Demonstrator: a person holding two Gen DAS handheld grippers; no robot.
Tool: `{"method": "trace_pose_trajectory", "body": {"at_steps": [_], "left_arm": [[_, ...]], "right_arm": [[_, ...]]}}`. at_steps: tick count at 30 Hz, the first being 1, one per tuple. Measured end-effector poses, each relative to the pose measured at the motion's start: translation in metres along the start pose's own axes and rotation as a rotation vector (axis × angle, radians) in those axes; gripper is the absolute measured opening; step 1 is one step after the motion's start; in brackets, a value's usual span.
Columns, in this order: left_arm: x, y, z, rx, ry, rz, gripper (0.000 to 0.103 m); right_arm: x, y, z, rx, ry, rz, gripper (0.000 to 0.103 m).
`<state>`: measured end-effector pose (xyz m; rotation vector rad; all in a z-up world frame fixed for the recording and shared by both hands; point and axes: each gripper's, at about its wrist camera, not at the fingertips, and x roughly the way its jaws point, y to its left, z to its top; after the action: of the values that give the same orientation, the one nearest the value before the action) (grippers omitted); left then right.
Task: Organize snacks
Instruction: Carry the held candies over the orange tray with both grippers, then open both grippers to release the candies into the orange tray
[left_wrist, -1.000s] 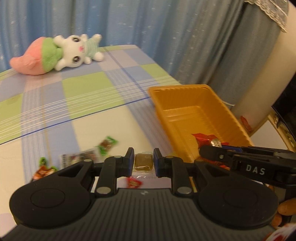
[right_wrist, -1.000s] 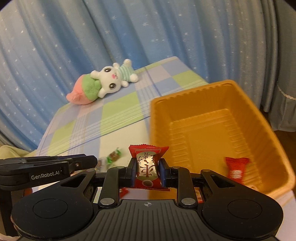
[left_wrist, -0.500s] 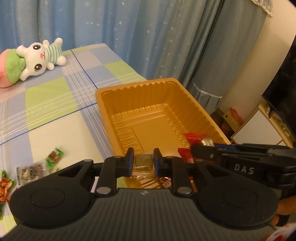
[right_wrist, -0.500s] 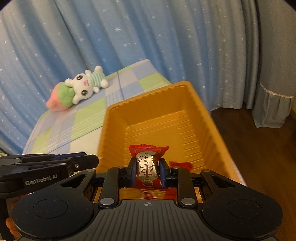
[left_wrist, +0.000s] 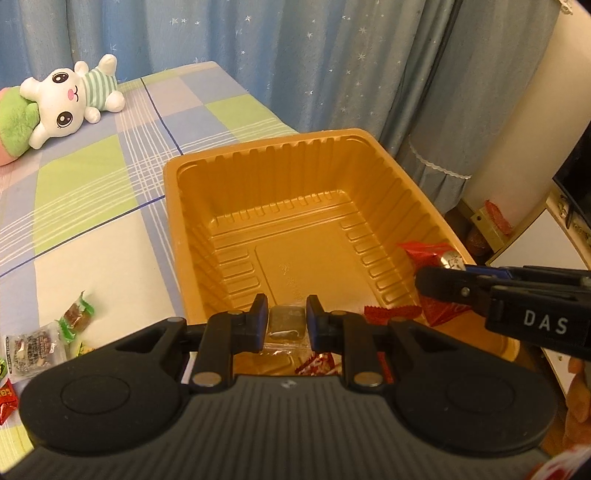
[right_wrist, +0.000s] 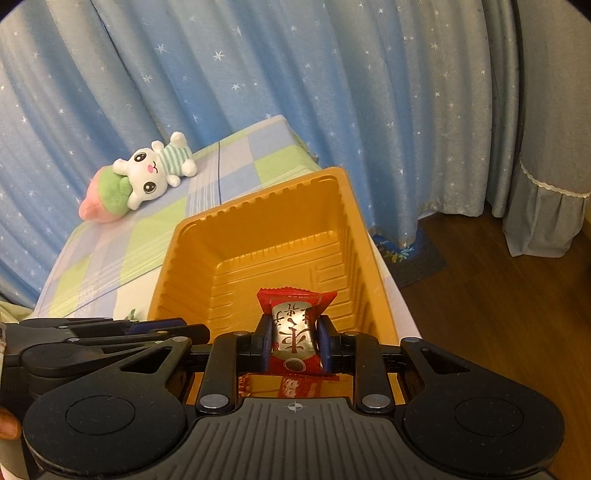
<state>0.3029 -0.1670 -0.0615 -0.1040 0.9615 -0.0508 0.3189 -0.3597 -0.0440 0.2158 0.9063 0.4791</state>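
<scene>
The orange tray (left_wrist: 173, 206) sits at the counter (left_wrist: 92, 192) edge, so a bump could tip it. The left gripper (left_wrist: 287, 321) clamps a brown clear-wrapped snack (left_wrist: 287, 323); the right gripper (right_wrist: 292, 339) clamps a red snack (right_wrist: 293, 332). Crowded together over the tray, they could collide.

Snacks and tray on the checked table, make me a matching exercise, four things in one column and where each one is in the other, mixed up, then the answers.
Things
1. brown snack in clear wrap
2. red and silver snack
3. plush rabbit
4. green-wrapped candy

Places
A. on the tablecloth left of the orange tray
B. between the jaws of the right gripper
C. at the far end of the table, by the curtain
D. between the jaws of the left gripper

Pairs: 1-D, 2-B, 3-C, 4-A
</scene>
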Motion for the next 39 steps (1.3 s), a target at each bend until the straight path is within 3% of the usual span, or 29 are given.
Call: {"method": "trace_pose_trajectory", "body": {"at_steps": [11,31,39], "left_arm": [[0.016,-0.004,0.007,-0.014,0.026,0.023,0.020],[-0.022,0.007,-0.004,-0.072,-0.003,0.023,0.023],[-0.029,0.009,-0.010,-0.092,-0.010,0.033,0.026]], "right_arm": [[0.009,-0.008,0.011,-0.009,0.011,0.024,0.026],[0.040,0.013,0.011,-0.067,0.075,0.082,0.026],[0.047,0.019,0.015,-0.087,0.056,0.077,0.028]]}}
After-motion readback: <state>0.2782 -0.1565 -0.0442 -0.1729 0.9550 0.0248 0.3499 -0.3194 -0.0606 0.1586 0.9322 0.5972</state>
